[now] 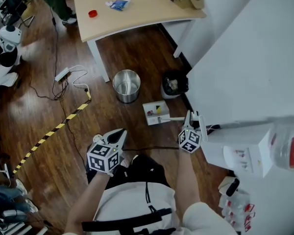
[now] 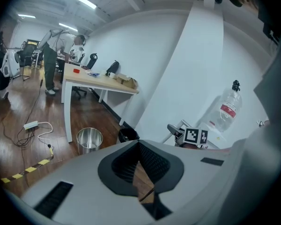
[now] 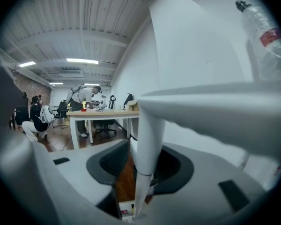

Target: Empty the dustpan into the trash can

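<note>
One white box-shaped dustpan (image 1: pixel 156 112) on a thin handle. Two bins: round silver metal can (image 1: pixel 126 85) and black trash can (image 1: pixel 175 84), both beyond the grippers. Right gripper (image 1: pixel 194 116) pinches the dustpan's handle, pan just ahead of it. Left gripper (image 1: pixel 119 133) pressed together, empty, with the dustpan ahead to its right.

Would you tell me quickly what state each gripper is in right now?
Left gripper: closed, nothing between the jaws.
Right gripper: closed on the dustpan handle.
</note>
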